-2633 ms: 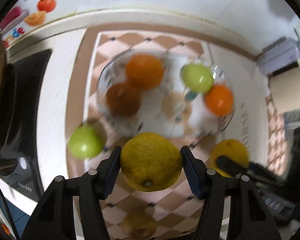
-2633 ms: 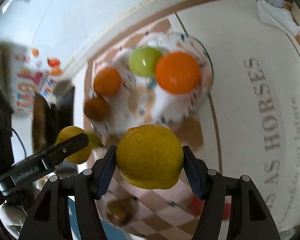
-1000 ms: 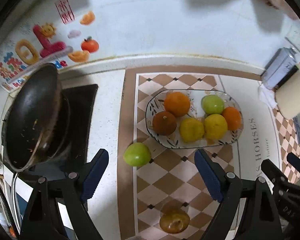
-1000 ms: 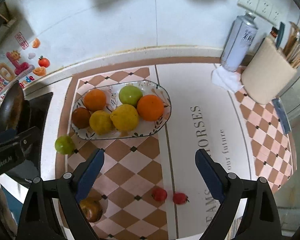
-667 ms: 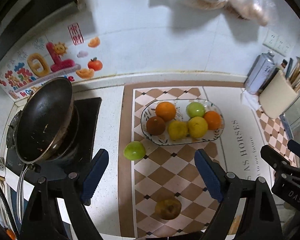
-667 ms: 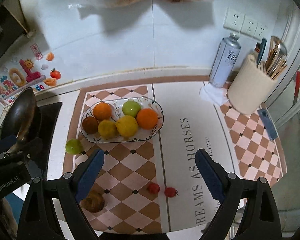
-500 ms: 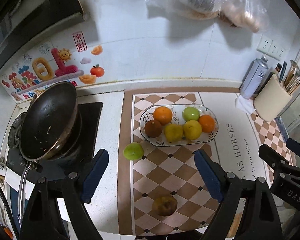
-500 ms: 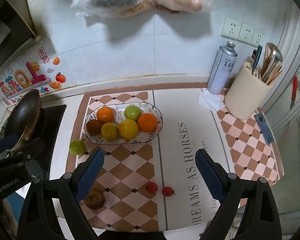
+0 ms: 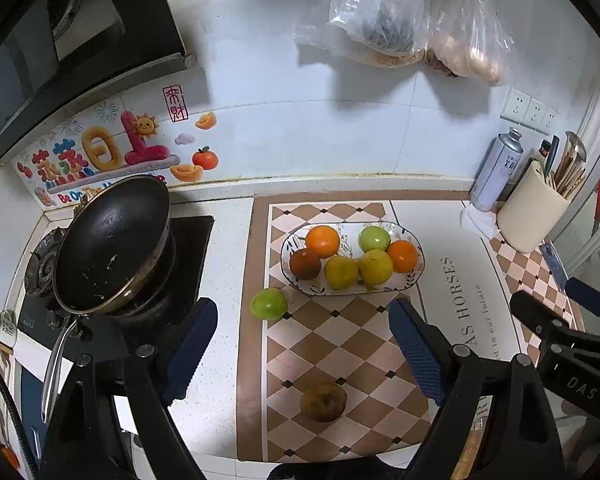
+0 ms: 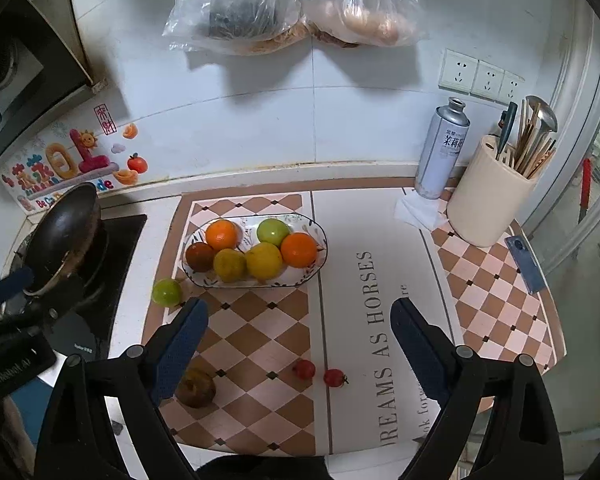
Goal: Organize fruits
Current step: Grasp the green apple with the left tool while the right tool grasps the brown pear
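Six round fruits are sitting in the oval patterned ceramic dish (image 10: 318,258): two orange, two yellow, one green, one dark brown, gathered there evidently as the sorting target. Four pieces are lying outside it on the checkered brown-and-cream mat (image 10: 260,332): a green apple-like fruit (image 10: 167,291) just off the dish's 8 o'clock rim, a brownish blemished fruit (image 10: 195,389) near the mat's front edge, and two small red cherry tomatoes (image 10: 319,373) at 6 o'clock from the dish.

Both tools are hanging high over the counter, empty. The left gripper (image 9: 303,344) is standing with jaws wide apart, nothing between them; the right gripper (image 10: 299,340) is likewise spread wide and carrying nothing.

Judgement: the work is part done, and the stray pieces are awaiting collection.

Surroundings: a black frying pan (image 9: 112,242) is occupying the stove at 9 o'clock; a grey spray can (image 10: 442,148) and cream utensil holder (image 10: 488,204) are standing at 2 o'clock. Nothing is blocking the stray fruit.
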{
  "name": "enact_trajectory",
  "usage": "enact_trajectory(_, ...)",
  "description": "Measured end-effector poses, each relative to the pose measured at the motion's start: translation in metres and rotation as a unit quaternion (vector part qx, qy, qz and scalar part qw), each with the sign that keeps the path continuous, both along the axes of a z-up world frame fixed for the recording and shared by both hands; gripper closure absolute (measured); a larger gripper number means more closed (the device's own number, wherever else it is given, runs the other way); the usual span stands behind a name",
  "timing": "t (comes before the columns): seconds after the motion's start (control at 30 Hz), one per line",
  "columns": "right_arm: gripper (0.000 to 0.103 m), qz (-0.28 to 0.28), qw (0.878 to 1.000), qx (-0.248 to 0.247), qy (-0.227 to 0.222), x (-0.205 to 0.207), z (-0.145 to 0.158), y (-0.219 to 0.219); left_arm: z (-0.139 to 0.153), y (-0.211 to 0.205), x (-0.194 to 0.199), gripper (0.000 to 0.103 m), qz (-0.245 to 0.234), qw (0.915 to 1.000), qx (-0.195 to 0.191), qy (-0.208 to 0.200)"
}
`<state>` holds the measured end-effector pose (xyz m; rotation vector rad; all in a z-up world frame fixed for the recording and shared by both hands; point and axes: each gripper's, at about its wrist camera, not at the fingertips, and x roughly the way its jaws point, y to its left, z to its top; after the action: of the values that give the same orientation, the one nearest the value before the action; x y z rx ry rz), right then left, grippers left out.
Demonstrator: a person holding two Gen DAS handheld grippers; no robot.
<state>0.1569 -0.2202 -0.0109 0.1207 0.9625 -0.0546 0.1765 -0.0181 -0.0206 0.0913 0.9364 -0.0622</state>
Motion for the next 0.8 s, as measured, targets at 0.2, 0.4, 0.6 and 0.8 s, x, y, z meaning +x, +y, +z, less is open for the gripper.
enact_trajectory(0.2,0.008,0.005,1.0,0.013,0.007,0.009,-0.007,0.001,-0.01,0.0,0.002,0.015,0.005,0.9999,0.007,0.008)
enact_trajectory(0.4,0.005,0.032,0.996,0.055,0.067,0.03,-0.049,0.016,-0.032,0.013,0.017,0.01,0.026,0.9988,0.024,0.034)
enact_trajectory(0.6,0.005,0.099,0.964,0.127,0.212,0.059,-0.152,0.065,-0.086,0.047,0.029,0.004,0.081,0.9884,0.097,0.084)
enact_trajectory(0.8,0.005,0.149,0.918,0.162,0.33,0.068,-0.248,0.122,-0.143,0.089,0.029,0.004,0.126,0.9704,0.123,0.166)
